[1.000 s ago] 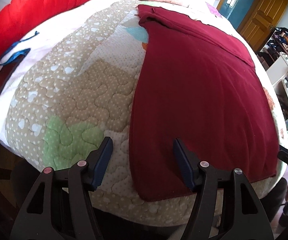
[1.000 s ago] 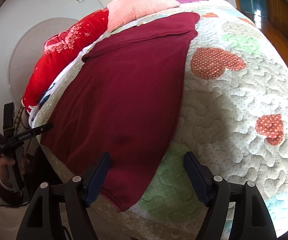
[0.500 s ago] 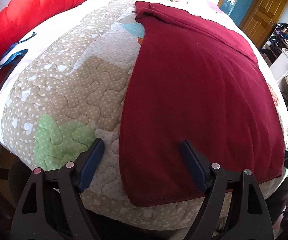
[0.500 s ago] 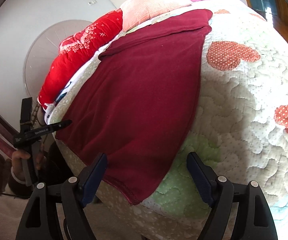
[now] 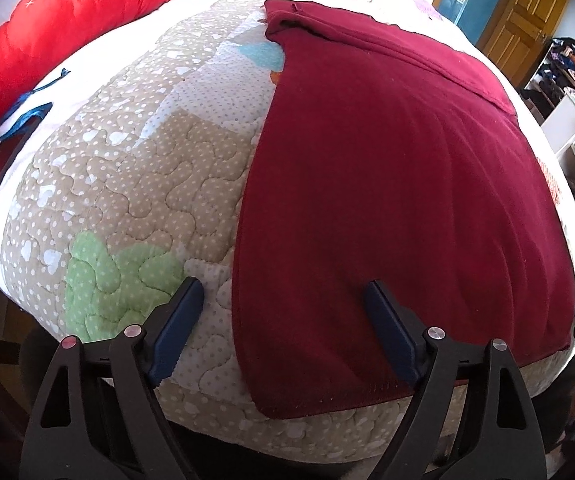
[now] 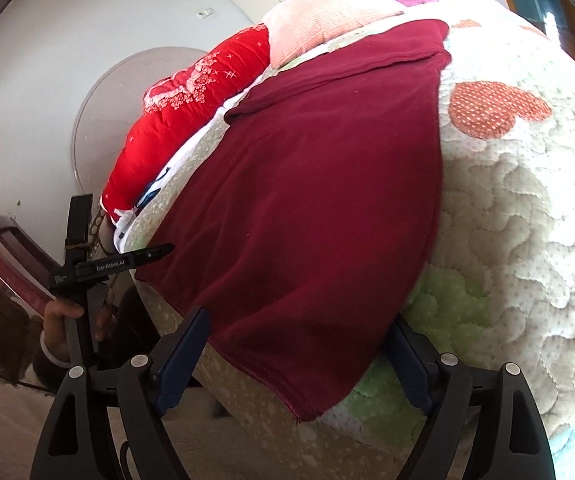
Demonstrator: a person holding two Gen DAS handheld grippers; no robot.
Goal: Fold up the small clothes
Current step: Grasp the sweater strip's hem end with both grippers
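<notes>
"GenRobot.AI" — white lettering on the left gripper point(image 6: 149, 255); smaller print beside it unreadable

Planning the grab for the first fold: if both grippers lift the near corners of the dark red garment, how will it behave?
The garment is probably floppy: its hem drapes over the quilt edge, so the middle should sag. It looks thin and light. The textured quilt may drag on it. The left gripper and right gripper are both open.
</notes>
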